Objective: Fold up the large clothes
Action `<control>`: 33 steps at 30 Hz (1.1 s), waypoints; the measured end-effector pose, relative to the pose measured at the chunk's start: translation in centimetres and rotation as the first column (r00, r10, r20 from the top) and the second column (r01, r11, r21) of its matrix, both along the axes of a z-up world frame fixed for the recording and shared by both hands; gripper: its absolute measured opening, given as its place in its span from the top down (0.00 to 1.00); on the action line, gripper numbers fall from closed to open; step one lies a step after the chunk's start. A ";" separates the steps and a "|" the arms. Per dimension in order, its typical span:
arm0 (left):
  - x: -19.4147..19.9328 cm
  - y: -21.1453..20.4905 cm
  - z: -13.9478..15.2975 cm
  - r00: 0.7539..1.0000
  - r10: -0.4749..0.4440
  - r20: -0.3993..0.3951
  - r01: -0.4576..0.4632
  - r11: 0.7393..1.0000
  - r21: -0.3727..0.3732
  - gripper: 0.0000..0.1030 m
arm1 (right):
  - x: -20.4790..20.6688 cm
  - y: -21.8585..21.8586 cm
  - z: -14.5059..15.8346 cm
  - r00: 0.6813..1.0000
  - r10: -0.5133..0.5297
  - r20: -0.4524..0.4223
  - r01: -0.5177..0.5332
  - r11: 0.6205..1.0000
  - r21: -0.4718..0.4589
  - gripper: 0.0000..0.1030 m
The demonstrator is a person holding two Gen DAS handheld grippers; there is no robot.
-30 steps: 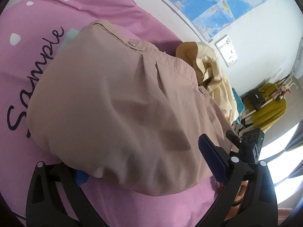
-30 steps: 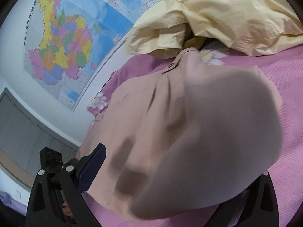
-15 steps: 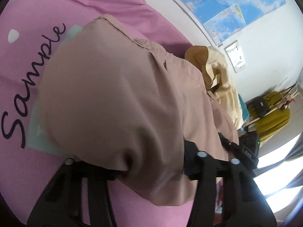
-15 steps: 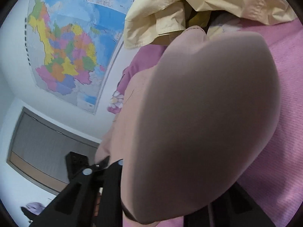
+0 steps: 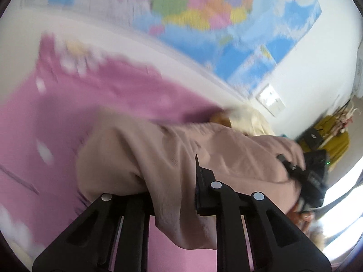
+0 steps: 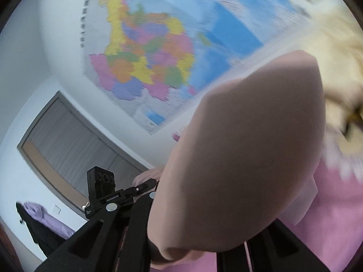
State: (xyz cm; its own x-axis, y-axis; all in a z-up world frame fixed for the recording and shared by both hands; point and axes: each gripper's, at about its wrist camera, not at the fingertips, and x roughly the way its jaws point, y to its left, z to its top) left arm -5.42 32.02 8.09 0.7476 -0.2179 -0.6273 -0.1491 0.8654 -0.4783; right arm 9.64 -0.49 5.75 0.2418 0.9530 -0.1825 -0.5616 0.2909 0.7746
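Shirt (image 5: 172, 149), tan, bunched above the pink bedspread (image 5: 68, 117): your left gripper (image 5: 173, 195) and right gripper (image 6: 204, 244) both closing onto its near hem, its length running away from you toward the wall map (image 6: 147, 52), neither hand nearer.

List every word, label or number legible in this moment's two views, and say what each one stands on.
None can be read.
Wall map: a column of characters down its left margin, too blurred to make out; in the left wrist view its print is smeared.
Small black camera on the other gripper: a white label on the arm beneath it, too small to read.
Pink bed cover: dark strokes of lettering, blurred.
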 end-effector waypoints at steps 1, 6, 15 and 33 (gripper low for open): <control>0.2 0.9 1.1 1.000 0.015 0.010 -0.015 1.000 0.023 0.86 | 0.6 0.9 1.0 1.000 0.009 0.015 -0.009 1.000 0.009 0.90; 2.6 5.5 6.2 0.994 0.102 0.041 -0.107 0.983 0.147 0.87 | 5.0 8.1 6.2 0.994 0.066 0.089 -0.071 0.996 0.049 0.90; 4.4 16.6 12.2 0.939 0.298 0.174 -0.338 0.895 0.291 0.88 | 10.3 21.1 10.2 0.967 0.124 0.225 -0.156 0.979 0.132 0.91; -0.4 26.1 -8.6 0.902 0.382 -0.202 -0.358 0.922 0.143 0.31 | 9.5 21.9 -9.9 0.944 0.280 -0.173 -0.316 0.919 -0.235 0.29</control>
